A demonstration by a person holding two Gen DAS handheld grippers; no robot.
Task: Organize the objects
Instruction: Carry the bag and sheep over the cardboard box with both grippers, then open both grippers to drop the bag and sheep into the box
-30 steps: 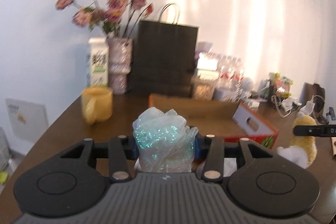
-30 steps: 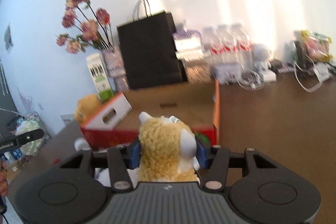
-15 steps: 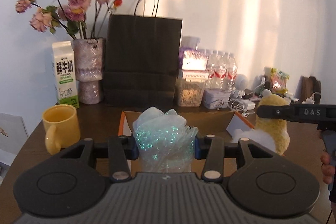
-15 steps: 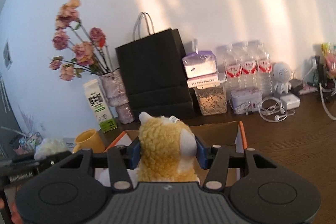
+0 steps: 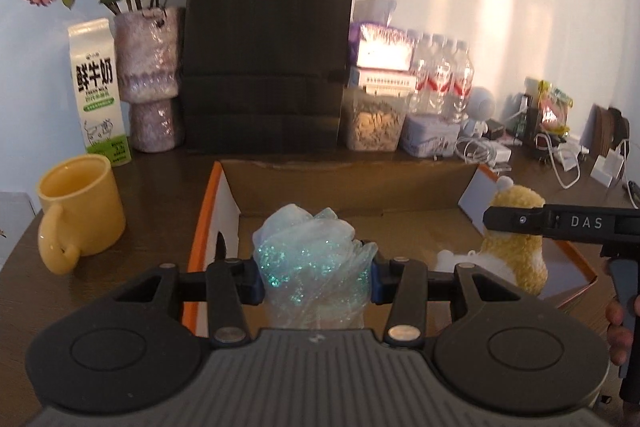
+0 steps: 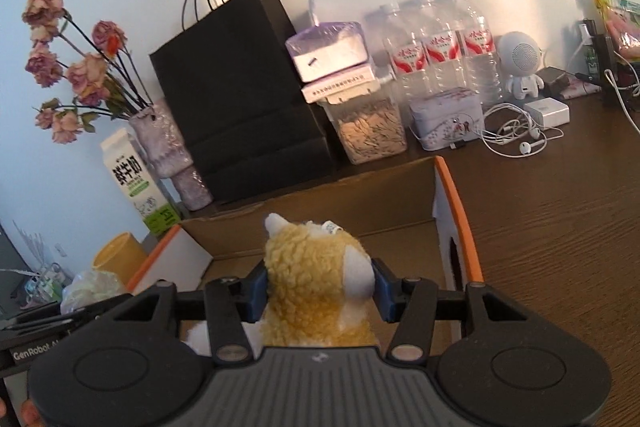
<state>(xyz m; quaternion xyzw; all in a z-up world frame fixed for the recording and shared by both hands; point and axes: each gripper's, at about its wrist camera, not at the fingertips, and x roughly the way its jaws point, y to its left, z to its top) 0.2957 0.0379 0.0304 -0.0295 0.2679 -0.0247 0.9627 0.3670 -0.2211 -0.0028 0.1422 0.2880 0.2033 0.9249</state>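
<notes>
My left gripper (image 5: pixel 315 273) is shut on a crumpled glittery translucent bag (image 5: pixel 312 259), held above the open cardboard box (image 5: pixel 340 183) with orange rims. My right gripper (image 6: pixel 320 285) is shut on a yellow and white plush toy (image 6: pixel 316 287), also over the box (image 6: pixel 360 199). In the left wrist view the plush toy (image 5: pixel 516 247) and the right gripper's black body show at the right, over the box's right side. In the right wrist view the glittery bag (image 6: pixel 94 287) appears at the lower left.
A yellow mug (image 5: pixel 80 207) stands left of the box. Behind it are a milk carton (image 5: pixel 98 91), a vase of dried roses (image 5: pixel 150 79), a black paper bag (image 5: pixel 268 55), a food jar (image 5: pixel 374 123), water bottles (image 6: pixel 436 47), a tin (image 6: pixel 446 117), earphones and chargers.
Both grippers have swung toward the box and moved closer, each keeping its hold. The box now lies directly below and ahead of them, and the back-wall objects look larger.
</notes>
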